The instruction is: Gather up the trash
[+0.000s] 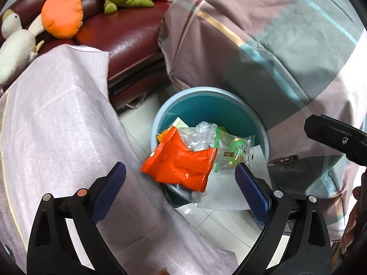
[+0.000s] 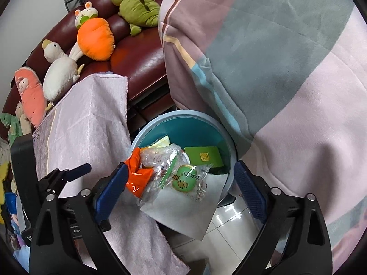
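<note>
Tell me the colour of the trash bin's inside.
Teal inside the trash bin, with a paler blue rim; clearest in the right wrist view.

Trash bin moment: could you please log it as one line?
left gripper open | right gripper open | orange wrapper over blue bin | bin part-filled

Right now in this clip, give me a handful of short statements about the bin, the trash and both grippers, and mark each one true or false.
1. The blue bin already holds trash. True.
2. The left gripper is clamped on the orange wrapper. False: its jaws stand wide open, and the wrapper, blurred, sits over the bin's near rim, touching neither pad.
3. A white paper sheet drapes over the bin's near rim. True.
4. The right gripper holds the green-printed clear packet. False: it is open, and the packet lies on the paper sheet.
5. The bin stands on the dark red sofa. False: it stands on the tiled floor, between the cloth-covered surfaces.
</note>
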The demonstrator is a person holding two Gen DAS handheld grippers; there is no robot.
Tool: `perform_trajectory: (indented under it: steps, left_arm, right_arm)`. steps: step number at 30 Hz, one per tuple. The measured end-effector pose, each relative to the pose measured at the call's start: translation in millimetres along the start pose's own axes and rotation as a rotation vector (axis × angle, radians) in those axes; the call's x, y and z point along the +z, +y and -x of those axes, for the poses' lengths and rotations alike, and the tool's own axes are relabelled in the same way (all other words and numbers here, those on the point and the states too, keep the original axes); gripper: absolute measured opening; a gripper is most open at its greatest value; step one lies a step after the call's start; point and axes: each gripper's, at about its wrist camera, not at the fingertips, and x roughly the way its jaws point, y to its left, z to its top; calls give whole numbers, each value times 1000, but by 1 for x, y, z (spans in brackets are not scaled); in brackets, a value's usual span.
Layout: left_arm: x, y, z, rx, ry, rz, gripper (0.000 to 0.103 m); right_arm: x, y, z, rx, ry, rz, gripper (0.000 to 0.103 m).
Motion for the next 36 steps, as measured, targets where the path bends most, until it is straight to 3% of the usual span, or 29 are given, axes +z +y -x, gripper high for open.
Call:
perform_trajectory:
  steps: [10,28,36]
  left_arm:
    - [-27,22,45,46,-37,23,99]
    - [-110,78,136,82,-155,157,99]
    - [-138,89,155,107,-178,182,99]
  right_arm:
    - [-27,35,20,35,21,82,96]
    - [-102,112,65,-101,-16,284,96]
    - [-126,125,74,-96,-25,295,96]
